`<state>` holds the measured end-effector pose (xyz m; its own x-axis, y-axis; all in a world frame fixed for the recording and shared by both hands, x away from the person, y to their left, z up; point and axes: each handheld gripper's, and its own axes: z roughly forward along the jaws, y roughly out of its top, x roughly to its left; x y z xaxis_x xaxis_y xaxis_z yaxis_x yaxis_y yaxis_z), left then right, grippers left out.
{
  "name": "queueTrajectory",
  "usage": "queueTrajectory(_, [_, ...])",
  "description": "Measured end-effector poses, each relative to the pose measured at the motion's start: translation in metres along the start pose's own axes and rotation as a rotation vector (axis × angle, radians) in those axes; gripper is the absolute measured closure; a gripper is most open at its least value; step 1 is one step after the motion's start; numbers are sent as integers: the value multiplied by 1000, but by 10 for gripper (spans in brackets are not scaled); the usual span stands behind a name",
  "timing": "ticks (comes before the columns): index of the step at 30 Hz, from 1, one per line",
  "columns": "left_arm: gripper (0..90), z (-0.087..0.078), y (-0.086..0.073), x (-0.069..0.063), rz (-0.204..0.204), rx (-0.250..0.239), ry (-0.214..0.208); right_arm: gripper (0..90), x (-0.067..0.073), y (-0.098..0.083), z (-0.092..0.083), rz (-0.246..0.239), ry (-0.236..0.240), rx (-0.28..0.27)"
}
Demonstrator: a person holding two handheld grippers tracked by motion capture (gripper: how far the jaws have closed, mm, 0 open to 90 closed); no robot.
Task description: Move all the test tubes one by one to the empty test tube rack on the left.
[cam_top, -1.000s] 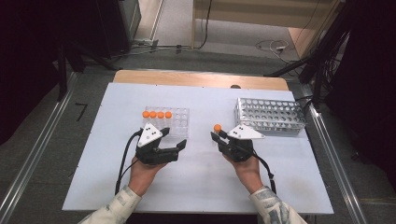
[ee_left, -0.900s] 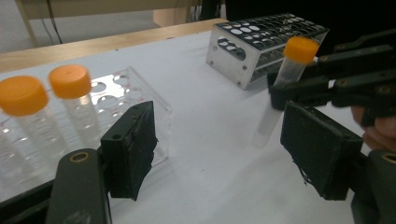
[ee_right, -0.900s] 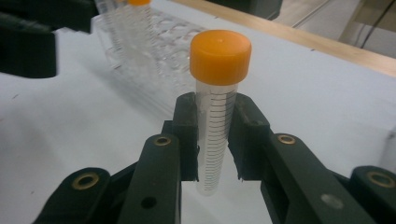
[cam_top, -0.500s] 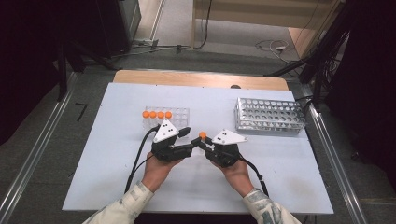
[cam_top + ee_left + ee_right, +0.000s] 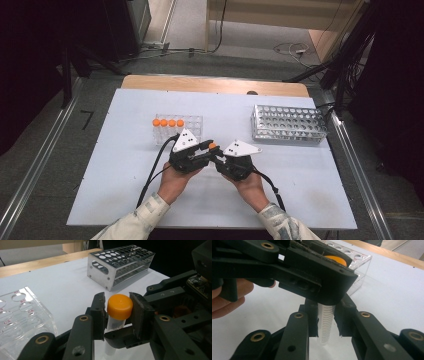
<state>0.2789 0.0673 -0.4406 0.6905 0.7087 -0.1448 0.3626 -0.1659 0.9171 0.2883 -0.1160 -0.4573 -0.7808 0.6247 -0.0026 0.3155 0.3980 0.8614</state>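
Tube (image 5: 212, 148), orange-capped, is gripped between both tools in the high view, just in front of the clear rack (image 5: 192, 125); a second ago the hands were apart, the right one alone carrying it. Left hand-held gripper (image 5: 206, 151) and right hand-held gripper (image 5: 217, 153) now meet there. Four orange-capped tubes (image 5: 168, 123) stand in the clear rack; one metal rack (image 5: 290, 123) sits well to its right on the surface (image 5: 120, 150). In the left gripper view, its jaws have just closed onto the orange cap (image 5: 120, 306). In the right gripper view, its jaws clamp the graduated tube body (image 5: 326, 322), below the left tool, near the clear rack.
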Motion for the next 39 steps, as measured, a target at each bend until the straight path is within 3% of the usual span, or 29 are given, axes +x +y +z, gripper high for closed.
queueTrajectory(8, [699,0,2,-2,14,-6,10,709,-1,0,-1,3,0,-5])
queueTrajectory(11, [701,-1,4,-2,11,-13,10,589,-2,1,-2,-1,-7,-7])
queueTrajectory(14, [702,-4,10,1,5,-28,21,402,-6,2,-6,-5,-8,-5])
queueTrajectory(18, [701,-9,18,8,-7,-39,36,287,-14,2,-14,28,-8,1])
queueTrajectory(28, [701,-22,41,41,-56,-78,129,281,-29,-4,-25,56,-38,11])
queueTrajectory(33, [701,-27,44,54,-59,-92,196,286,-29,-4,-24,53,-40,14])
queueTrajectory(39, [701,-29,45,65,-66,-118,238,291,-28,-5,-23,49,-36,22])
